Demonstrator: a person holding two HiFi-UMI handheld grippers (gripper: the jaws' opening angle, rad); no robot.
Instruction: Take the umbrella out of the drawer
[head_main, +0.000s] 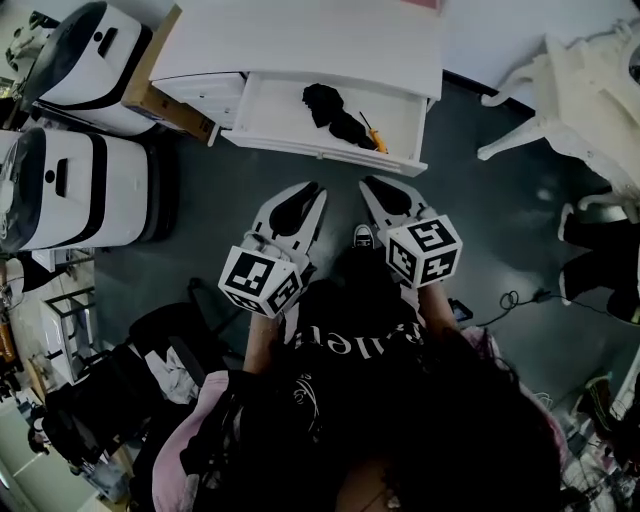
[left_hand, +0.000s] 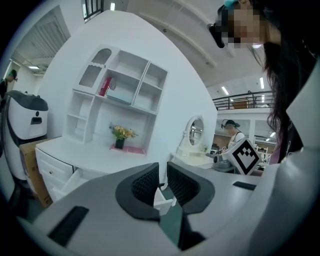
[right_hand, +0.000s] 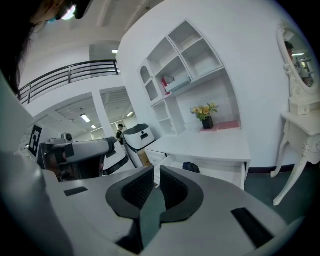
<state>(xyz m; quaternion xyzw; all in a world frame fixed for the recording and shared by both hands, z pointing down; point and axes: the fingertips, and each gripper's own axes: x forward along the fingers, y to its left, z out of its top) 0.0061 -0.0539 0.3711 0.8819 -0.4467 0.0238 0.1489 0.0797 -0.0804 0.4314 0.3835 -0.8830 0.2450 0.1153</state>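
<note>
Open desk drawer (head_main: 322, 151) — grey floor (head_main: 215, 195)

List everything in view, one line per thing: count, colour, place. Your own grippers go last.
desk: one, white, ahead by the wall
drawer: one, white, pulled open under the desk top
umbrella: one, black, folded, in the drawer
small tool: one, orange, in the drawer right of the umbrella
rounded machines: two, white and black, left of the desk
cardboard box: one, brown, between desk and machines
dressing table: one, white, right of the desk
shelf unit: one, white, on the desk
flowers: one pot, yellow, on the desk
left gripper: white and black, shut, empty
right gripper: white and black, shut, empty
</note>
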